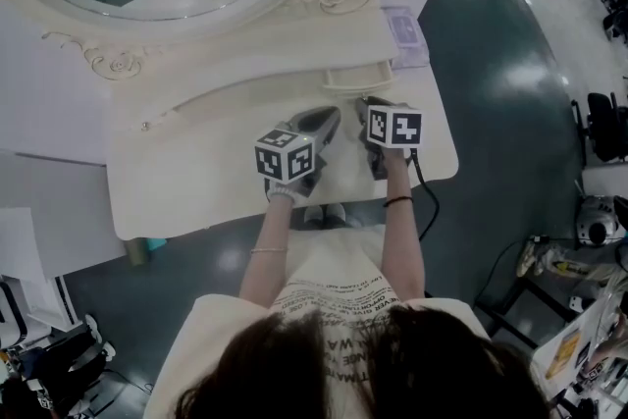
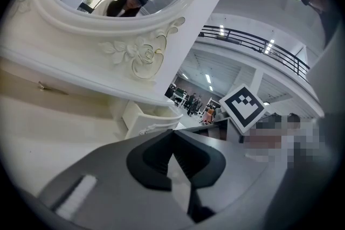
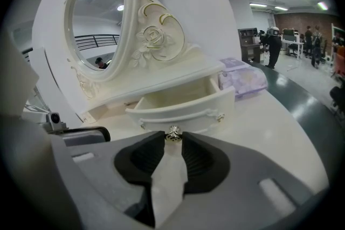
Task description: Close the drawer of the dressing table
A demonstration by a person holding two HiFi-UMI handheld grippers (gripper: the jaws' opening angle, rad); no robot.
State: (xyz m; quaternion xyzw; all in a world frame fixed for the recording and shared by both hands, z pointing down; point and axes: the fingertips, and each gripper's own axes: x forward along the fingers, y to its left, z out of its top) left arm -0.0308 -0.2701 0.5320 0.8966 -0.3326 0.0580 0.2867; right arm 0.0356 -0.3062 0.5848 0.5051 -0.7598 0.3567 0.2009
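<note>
Pinching the small round metal knob (image 3: pixel 172 135) between its dark ribbed tips, the right gripper (image 3: pixel 173 138) lines up squarely with the small cream drawer with a scalloped front (image 3: pixel 188 110). The tips touch the knob on either side, a hold that should let the drawer be steered straight back into its recess. The drawer stands pulled out from the low shelf of the cream-white carved dressing table (image 1: pixel 196 182), at 12 o'clock from the right gripper in the head view, and its visible inside is bare. The gripper tilts downward, presumably because the knob sits low, just above the tabletop.

The left gripper (image 2: pixel 172 133) is held at 8 o'clock of the right one, its tips pressed together on nothing (it appears to have no part in this step). In its own view the drawer lies at 11 o'clock. The oval mirror in a rose-carved frame (image 3: pixel 97 19) backs the table. A lavender patterned packet (image 3: pixel 242 79) lies at 2 o'clock of the drawer, clear of the closing path.

Writing: the black-and-white square markers (image 1: pixel 394 126) on the grippers bear patterns, not letters. Dark lettering on the person's pale shirt (image 1: pixel 334 304) is too foreshortened to read, and no print can be made out on the packet.
</note>
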